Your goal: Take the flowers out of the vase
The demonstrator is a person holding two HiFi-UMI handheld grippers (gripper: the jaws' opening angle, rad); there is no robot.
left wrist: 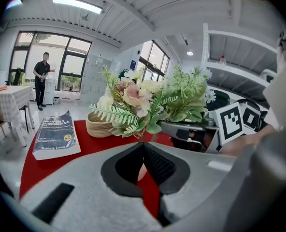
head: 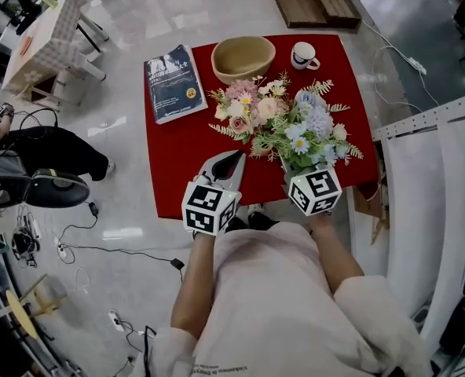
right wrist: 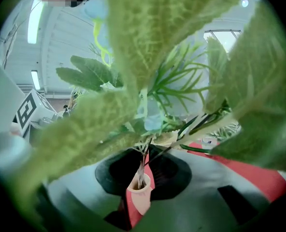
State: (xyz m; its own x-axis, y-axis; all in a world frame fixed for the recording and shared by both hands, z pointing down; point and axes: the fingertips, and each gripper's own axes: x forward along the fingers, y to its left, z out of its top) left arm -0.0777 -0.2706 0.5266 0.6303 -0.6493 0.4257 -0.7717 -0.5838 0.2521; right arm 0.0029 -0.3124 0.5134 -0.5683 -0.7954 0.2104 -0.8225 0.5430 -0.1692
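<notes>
- R gripper: jaws narrow, closed round the stems of the blue-white bouquet, just above the rim of its pink vase. Stem ends sit in the vase mouth, so flowers not out yet.
- Head view: that bouquet is right of centre on the red tablecloth. Its leaves hide the R jaw tips and the vase there.
- L gripper: jaws all but together, tips abt meeting. A sliver of a second pink vase shows thru the slit, under the pink bouquet. It looks to stand beyond the tips, not gripped.
- Handling, my read: prob. artificial flowers, so light. Stems thin and fairly stiff. Heads and fern leaves soft and snag easily.
- Best hold: low on the bunched stems near the rim, never on the heads.
- Vase small, light, smooth-looking, maybe breakable. If stems fit snug it may ride up w/ them, then drop or tip. Its body wants steadying by the other gripper.
- The two bouquets touch at centre of head view, so pulling one could drag the other.
</notes>
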